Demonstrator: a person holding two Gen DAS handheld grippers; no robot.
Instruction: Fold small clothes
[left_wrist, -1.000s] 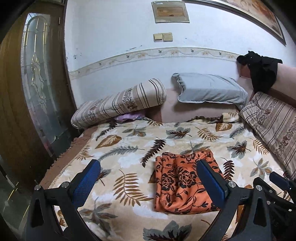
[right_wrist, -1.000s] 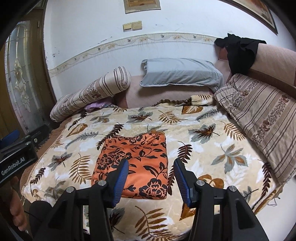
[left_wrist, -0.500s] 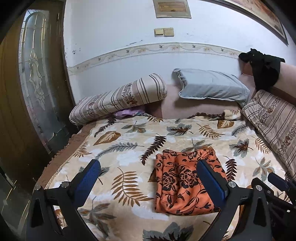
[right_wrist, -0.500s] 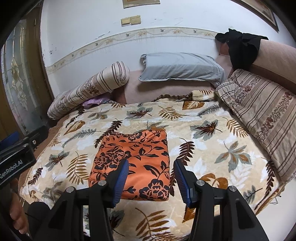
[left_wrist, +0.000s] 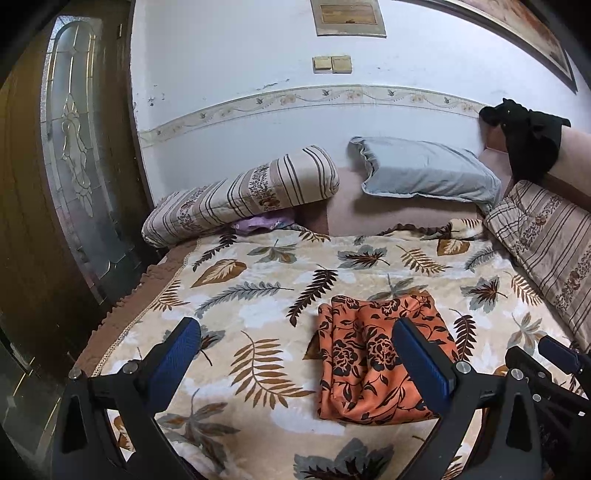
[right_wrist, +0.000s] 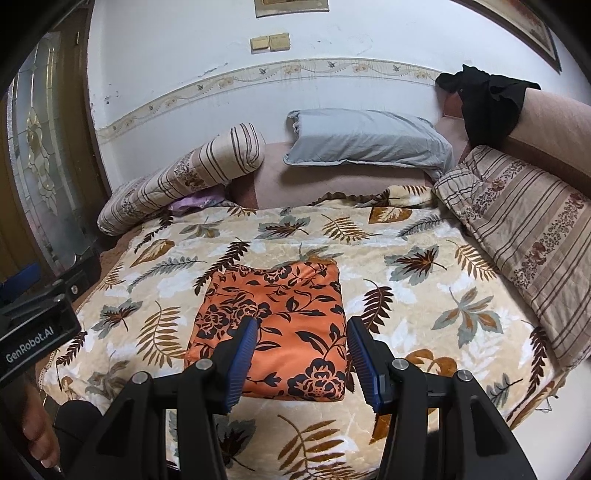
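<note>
The folded cloth (right_wrist: 275, 325) is orange with black flowers and vines. The blanket (right_wrist: 406, 295) is cream, printed with brown, grey and rust leaves. The bolster (left_wrist: 251, 192) and cushion (right_wrist: 524, 229) carry beige and brown stripes. The pillow (right_wrist: 365, 138) is plain grey; the draped garment (right_wrist: 484, 103), black. Both grippers' fingers (left_wrist: 421, 362) have blue pads.

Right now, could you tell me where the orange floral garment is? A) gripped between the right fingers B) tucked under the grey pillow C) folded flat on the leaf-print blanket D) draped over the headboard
C: the orange floral garment lies folded on the leaf-print blanket, with neither gripper touching it.
</note>
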